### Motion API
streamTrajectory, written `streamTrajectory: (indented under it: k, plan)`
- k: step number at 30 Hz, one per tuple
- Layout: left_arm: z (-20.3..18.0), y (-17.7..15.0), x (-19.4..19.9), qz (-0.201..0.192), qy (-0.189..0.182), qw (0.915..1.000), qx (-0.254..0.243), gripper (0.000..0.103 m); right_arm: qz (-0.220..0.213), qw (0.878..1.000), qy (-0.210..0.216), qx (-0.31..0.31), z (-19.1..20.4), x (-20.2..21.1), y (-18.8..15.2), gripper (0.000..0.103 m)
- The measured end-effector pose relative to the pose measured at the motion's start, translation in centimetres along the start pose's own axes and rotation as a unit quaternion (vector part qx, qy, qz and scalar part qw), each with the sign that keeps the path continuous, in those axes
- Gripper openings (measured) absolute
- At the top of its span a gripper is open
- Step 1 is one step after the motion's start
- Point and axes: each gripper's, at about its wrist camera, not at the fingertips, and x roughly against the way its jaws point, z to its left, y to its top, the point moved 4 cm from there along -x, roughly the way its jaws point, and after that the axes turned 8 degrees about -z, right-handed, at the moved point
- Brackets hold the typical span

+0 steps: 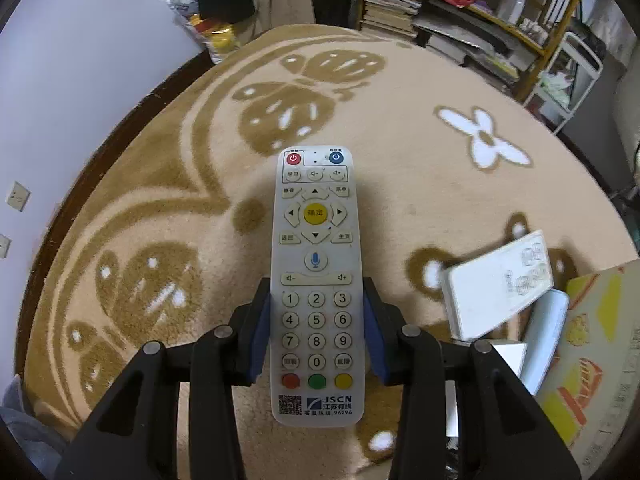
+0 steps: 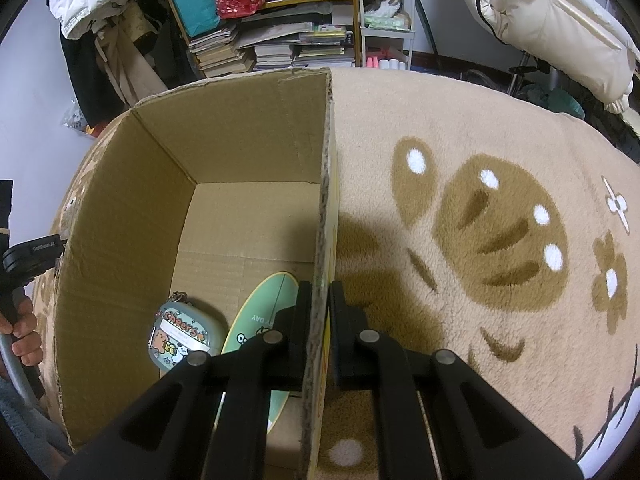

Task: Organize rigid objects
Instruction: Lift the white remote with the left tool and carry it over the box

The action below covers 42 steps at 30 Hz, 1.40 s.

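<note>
My left gripper (image 1: 316, 320) is clamped on the remote (image 1: 316, 280), held above the blanket (image 1: 400, 184). My right gripper (image 2: 320, 312) pinches the box (image 2: 256, 152) wall; a keychain tag (image 2: 184, 332) and green board (image 2: 256, 320) lie inside.

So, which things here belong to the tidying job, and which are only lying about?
Job:
- remote control, held by left gripper
- cardboard box, wall pinched by right gripper
- keychain tag and green oval card inside it

Lying about:
- bookshelf
- white jacket
</note>
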Motion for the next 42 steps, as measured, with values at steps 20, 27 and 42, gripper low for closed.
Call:
streamTrajectory:
  k: [20, 27, 42]
  plan:
    - [-1.8, 1.3, 9.3, -0.090, 0.047, 0.9933, -0.054, 0.040, 0.000, 1.000, 0.001, -0.002, -0.1, -0.1, 0.2, 0.009]
    - [-4.1, 0.9, 12.7, -0.122, 0.029, 0.9882, -0.088, 0.040, 0.001, 1.000, 0.001, -0.002, -0.1, -0.1, 0.3, 0.009]
    - [-9.5, -1.5, 16.8, -0.129, -0.040, 0.9829, -0.125, 0.040, 0.001, 1.000, 0.002, -0.003, 0.0, -0.1, 0.3, 0.009]
